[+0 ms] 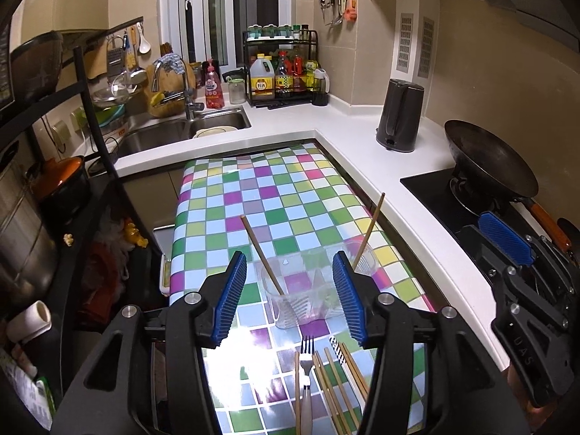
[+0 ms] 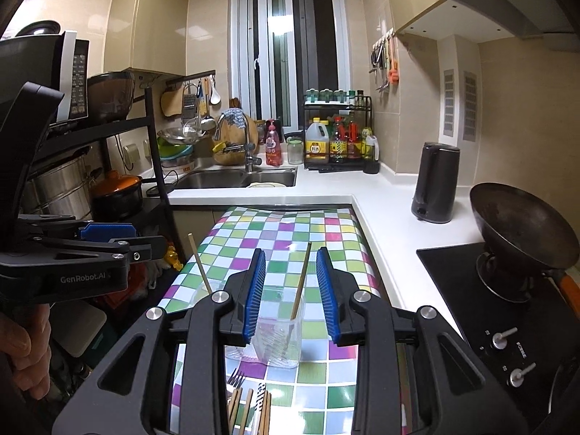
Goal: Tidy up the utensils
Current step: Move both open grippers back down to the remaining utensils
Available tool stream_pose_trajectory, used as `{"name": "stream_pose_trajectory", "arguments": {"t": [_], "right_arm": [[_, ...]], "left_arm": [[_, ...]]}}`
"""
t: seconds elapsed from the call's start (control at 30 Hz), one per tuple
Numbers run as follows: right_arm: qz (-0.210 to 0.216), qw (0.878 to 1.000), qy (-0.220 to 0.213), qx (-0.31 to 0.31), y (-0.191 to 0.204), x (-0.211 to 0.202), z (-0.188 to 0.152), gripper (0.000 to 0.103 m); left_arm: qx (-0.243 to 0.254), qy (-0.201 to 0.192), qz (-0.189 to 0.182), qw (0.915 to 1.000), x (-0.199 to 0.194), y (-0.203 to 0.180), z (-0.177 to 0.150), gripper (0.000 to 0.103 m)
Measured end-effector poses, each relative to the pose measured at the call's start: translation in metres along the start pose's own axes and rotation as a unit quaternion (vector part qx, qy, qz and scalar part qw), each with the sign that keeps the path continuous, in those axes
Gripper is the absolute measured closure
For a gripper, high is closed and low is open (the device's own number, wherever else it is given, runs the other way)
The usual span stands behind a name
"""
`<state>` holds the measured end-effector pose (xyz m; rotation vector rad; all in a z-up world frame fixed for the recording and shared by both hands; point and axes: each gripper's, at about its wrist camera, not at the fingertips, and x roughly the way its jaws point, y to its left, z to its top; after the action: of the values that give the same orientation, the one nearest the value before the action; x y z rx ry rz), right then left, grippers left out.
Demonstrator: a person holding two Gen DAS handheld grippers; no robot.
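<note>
With both grippers gaping | chopstick (image 2: pixel 300 280) upright (maybe leaning) in cup (image 2: pixel 279 340)

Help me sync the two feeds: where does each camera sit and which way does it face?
Left wrist: on the left gripper, aimed down at the clear plastic holder on the checked tablecloth; right gripper at its right edge.
Right wrist: on the right gripper, aimed flatter at that holder; left gripper and a hand at left.
Shared: holder, both upright wooden chopsticks, fork.
</note>
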<state>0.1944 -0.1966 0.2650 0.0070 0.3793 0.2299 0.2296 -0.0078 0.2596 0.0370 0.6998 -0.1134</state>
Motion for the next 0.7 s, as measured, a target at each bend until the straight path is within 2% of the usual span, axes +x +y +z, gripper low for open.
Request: {"name": "stream_pose_trajectory", "arguments": {"t": [0.17,0.27,0.37,0.5,0.6,0.67,0.7], "right_arm": [[-0.01,1.0,-0.025,0.005,0.0,-0.035,-0.018,0.073],[-0.015,0.999,-0.041,0.014,-0.001,-0.051,-0.04,0.073],[-0.013,0.999,-0.033,0.019,-0.001,-0.054,-0.065,0.073],[0.003,0.999,0.011,0.035,-0.001,-0.048,-0.109,0.074],[0.008,0.998,0.046,0.039,0.003,-0.039,-0.147,0.074],[0.009,0.996,0.072,0.046,0.002,-0.033,-0.172,0.074],[0.009,0.995,0.085,0.049,0.003,-0.029,-0.184,0.076]], "left_arm": [[-0.008,-0.016,-0.008,0.9998,-0.016,0.01,-0.033,0.047],[-0.013,-0.044,-0.016,0.9988,-0.023,0.016,-0.065,0.045],[-0.018,-0.071,-0.014,0.9973,-0.024,0.022,-0.102,0.045],[-0.033,-0.073,-0.001,0.9968,-0.012,0.032,-0.148,0.047],[-0.045,-0.063,-0.005,0.997,-0.001,0.036,-0.183,0.054],[-0.049,-0.047,-0.014,0.9976,0.009,0.033,-0.209,0.067],[-0.047,-0.039,-0.015,0.998,0.012,0.031,-0.22,0.068]]}}
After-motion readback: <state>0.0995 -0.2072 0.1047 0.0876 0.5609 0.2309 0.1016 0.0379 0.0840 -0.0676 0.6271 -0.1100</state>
